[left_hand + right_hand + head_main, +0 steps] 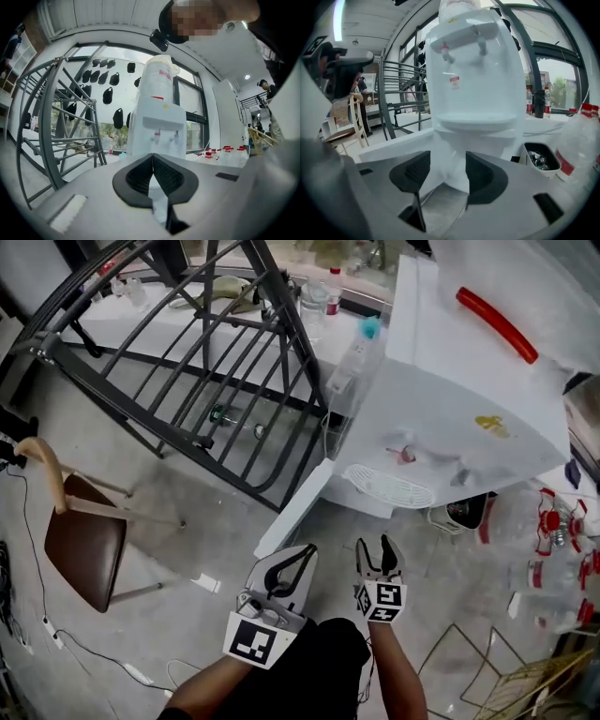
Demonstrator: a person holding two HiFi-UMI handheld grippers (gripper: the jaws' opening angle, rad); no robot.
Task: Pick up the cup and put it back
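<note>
A white water dispenser (450,399) stands in front of me, its grilled drip tray (389,487) facing my grippers. No cup shows in any view. My left gripper (307,551) hovers low before the dispenser's left corner, its jaws shut tip to tip with nothing in them; in the left gripper view (153,157) it points at the dispenser (159,117). My right gripper (378,545) is just short of the tray, open and empty. The right gripper view (446,164) looks at the dispenser's two taps (461,47) and tray ledge (476,123).
A dark metal stair frame (216,362) slants across the floor at the left. A brown wooden chair (84,540) stands at the far left. A small waste bin (464,510) and several red-capped water bottles (553,531) sit right of the dispenser. A wire rack (487,671) is at the bottom right.
</note>
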